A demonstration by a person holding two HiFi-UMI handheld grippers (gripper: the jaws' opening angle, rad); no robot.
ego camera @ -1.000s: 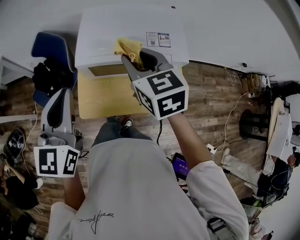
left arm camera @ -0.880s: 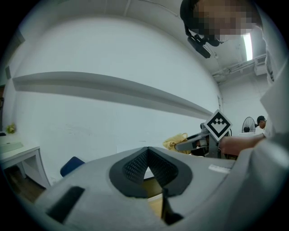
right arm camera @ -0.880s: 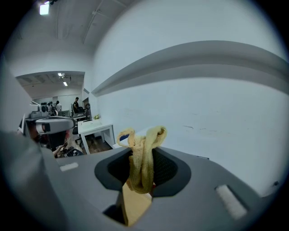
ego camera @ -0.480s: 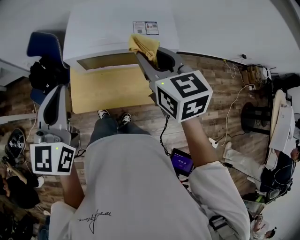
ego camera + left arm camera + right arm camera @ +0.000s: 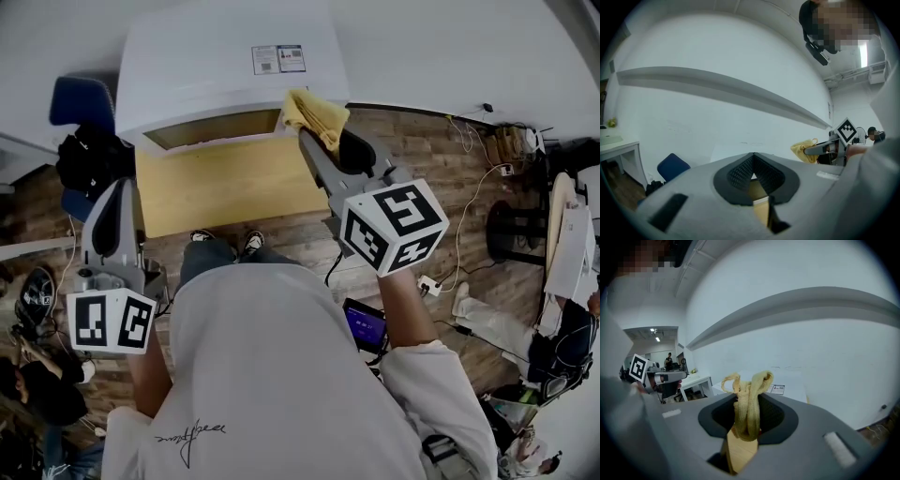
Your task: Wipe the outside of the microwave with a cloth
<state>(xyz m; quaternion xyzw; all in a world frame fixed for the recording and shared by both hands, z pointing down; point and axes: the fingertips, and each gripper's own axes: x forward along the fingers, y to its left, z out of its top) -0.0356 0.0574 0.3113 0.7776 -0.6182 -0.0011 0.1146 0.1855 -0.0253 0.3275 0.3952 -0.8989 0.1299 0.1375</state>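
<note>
One cloth (image 5: 317, 112), pinched in the right gripper (image 5: 314, 139), sits at the near right corner of the microwave (image 5: 206, 66). The left gripper (image 5: 114, 202) hangs near left, jaws pressed together, empty. Drag hard and the bunched cloth may slip free.

The white, box-shaped microwave (image 5: 216, 75) stands at the far edge of a light wooden desk (image 5: 225, 192), its flat top bearing a small printed label (image 5: 278, 59) near the back right. A soft yellow cloth (image 5: 317, 114), bunched into loose folds, is pinched between the 2 fingers (image 5: 776, 416) of the right gripper (image 5: 321, 136). It is held at the microwave's front right top corner.
</note>
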